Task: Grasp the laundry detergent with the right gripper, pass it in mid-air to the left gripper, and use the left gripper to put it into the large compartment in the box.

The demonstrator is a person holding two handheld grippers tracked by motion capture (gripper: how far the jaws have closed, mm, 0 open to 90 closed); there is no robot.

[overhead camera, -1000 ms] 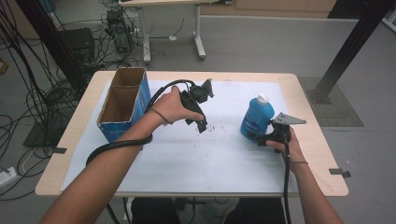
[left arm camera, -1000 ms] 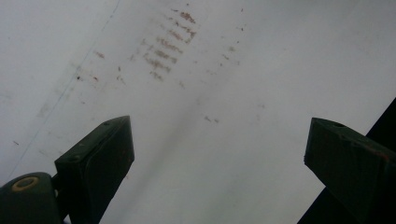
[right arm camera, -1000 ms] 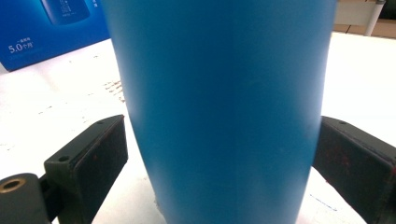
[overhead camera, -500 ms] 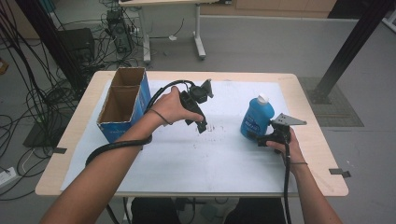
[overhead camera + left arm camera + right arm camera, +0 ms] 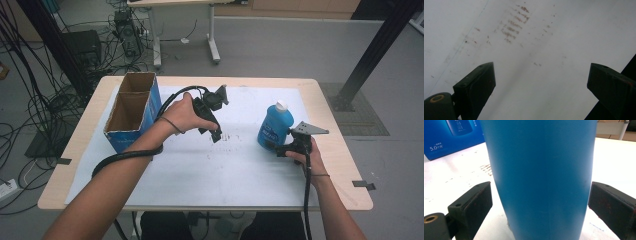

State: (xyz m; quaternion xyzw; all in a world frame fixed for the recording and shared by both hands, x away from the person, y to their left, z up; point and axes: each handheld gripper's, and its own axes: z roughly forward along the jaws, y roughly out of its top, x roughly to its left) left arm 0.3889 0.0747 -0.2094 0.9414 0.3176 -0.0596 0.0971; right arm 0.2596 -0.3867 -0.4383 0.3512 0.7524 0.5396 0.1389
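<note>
I have my right gripper (image 5: pixel 278 148) straddling the upright blue bottle (image 5: pixel 274 125) on the tabletop (image 5: pixel 200 170), fingers wide and not yet closed; my left gripper (image 5: pixel 212 131) hovers wide, empty; grasp and lift remain.

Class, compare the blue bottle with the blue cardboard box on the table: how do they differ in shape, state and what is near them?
The blue bottle is rounded and closed with a white cap; the blue cardboard box is rectangular, open-topped, with two compartments. The bottle stands between the open jaws of the right claw; the box stands by the left forearm, with the left claw past it over the white mat. Both are blue and upright.
</note>
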